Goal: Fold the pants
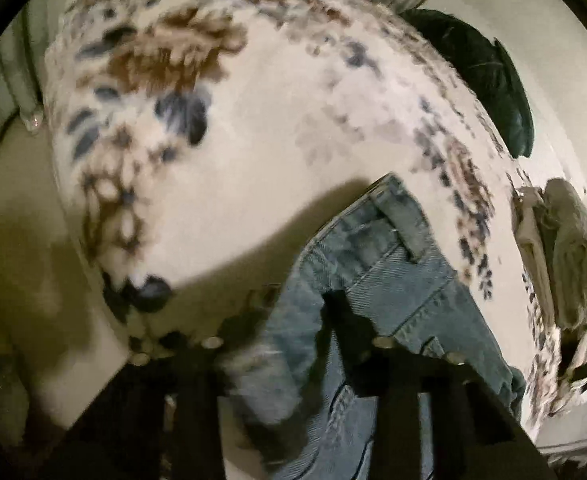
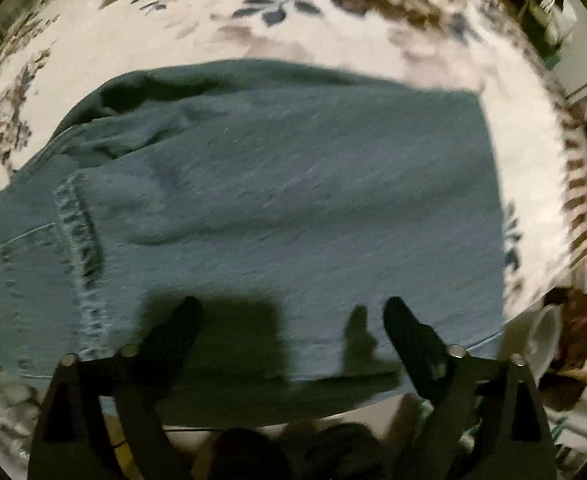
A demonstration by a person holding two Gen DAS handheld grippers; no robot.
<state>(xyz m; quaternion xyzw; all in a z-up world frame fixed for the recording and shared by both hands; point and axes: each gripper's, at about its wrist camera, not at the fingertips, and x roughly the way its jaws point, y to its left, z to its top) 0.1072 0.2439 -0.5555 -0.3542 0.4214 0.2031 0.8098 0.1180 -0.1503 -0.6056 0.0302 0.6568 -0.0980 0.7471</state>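
The jeans [image 2: 277,216] lie crosswise just ahead of the wide-open, empty right claw [image 2: 293,312] on the bedspread [image 2: 93,40]; the left claw [image 1: 293,320] pinches their waistband corner.

The left wrist camera looks forward and down along its fingers, close over the waistband of the jeans [image 1: 377,264]. The right wrist camera faces steeply down, near the folded denim. Both share the jeans and flowered bedspread [image 1: 261,120].
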